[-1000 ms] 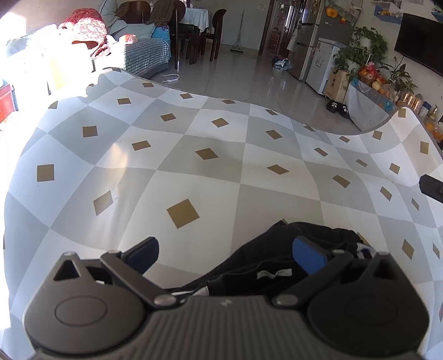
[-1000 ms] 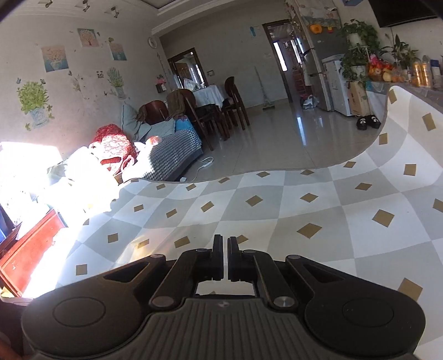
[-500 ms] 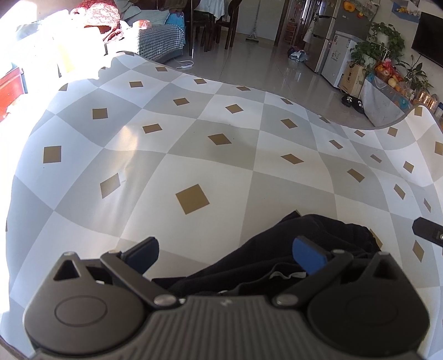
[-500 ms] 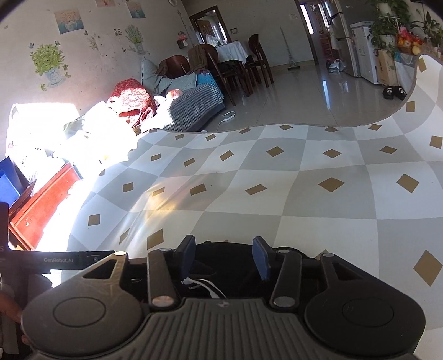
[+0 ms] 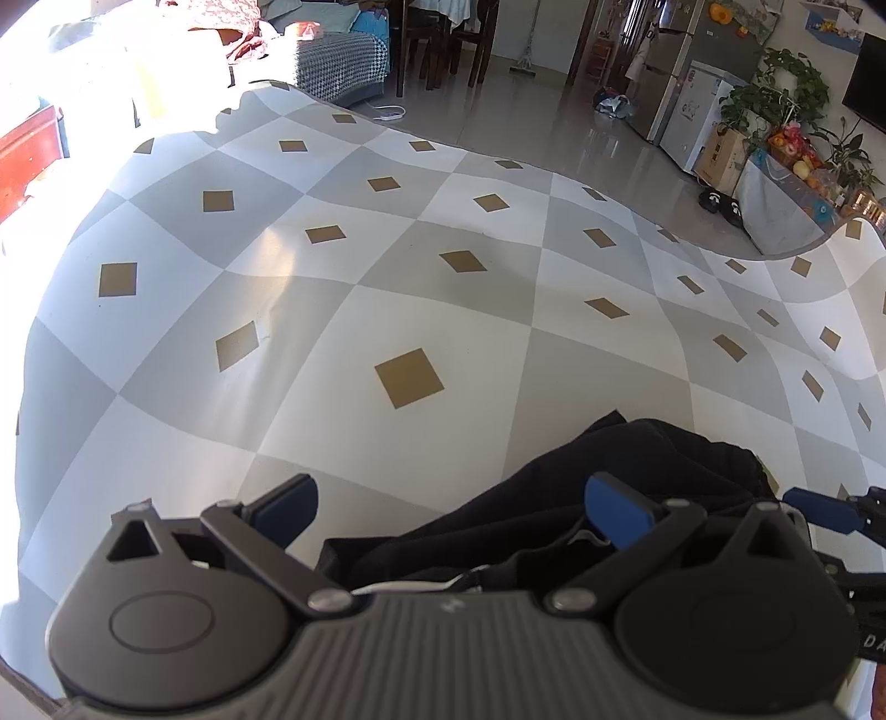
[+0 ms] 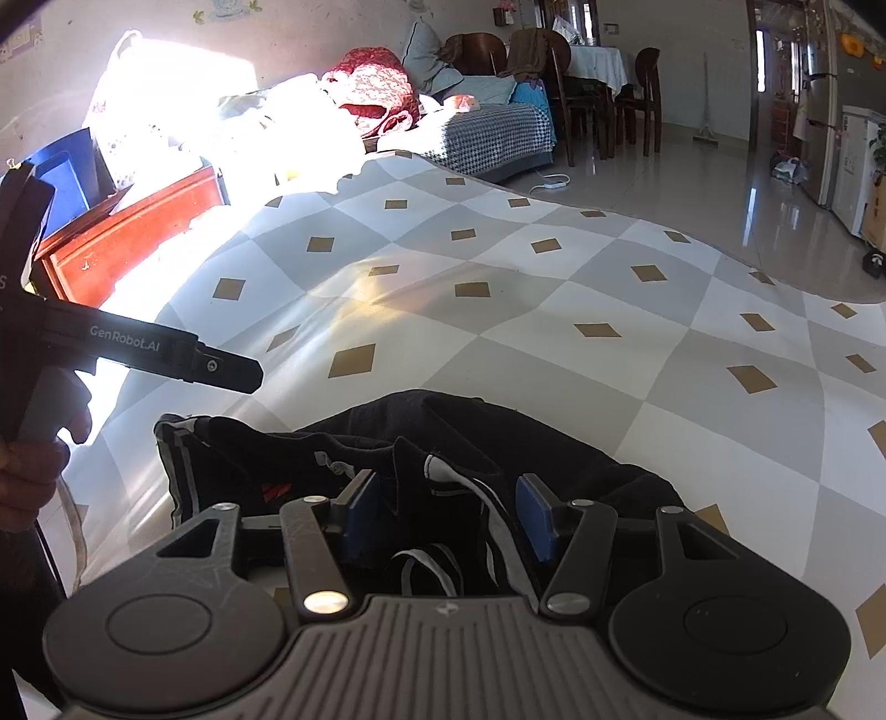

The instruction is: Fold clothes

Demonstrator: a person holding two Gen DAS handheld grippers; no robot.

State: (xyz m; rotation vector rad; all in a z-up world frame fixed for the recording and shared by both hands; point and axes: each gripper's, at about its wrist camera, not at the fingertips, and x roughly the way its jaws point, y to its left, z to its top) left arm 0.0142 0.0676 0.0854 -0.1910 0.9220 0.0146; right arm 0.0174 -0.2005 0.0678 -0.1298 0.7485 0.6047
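A crumpled black garment (image 5: pixel 581 498) with white trim lies at the near edge of a table covered in a grey and white checked cloth (image 5: pixel 387 266). My left gripper (image 5: pixel 454 507) is open just above its left part, fingers wide apart. My right gripper (image 6: pixel 446 518) is open over the garment (image 6: pixel 443 443), with folds and a white drawstring between its blue pads, not pinched. The right gripper's fingertip (image 5: pixel 819 507) shows at the right edge of the left wrist view. The left gripper's body (image 6: pixel 166 354) shows at the left of the right wrist view.
The checked cloth (image 6: pixel 554 310) stretches far beyond the garment. A red wooden cabinet (image 6: pixel 127 238) and a sofa with bedding (image 6: pixel 443 122) stand beyond the table's left end. Tiled floor, chairs (image 5: pixel 443 44), a fridge and plants (image 5: pixel 775 111) lie further off.
The right gripper has opened from shut and dropped over the garment. Both grippers have tilted down and moved closer to the black garment. The left gripper stayed open.
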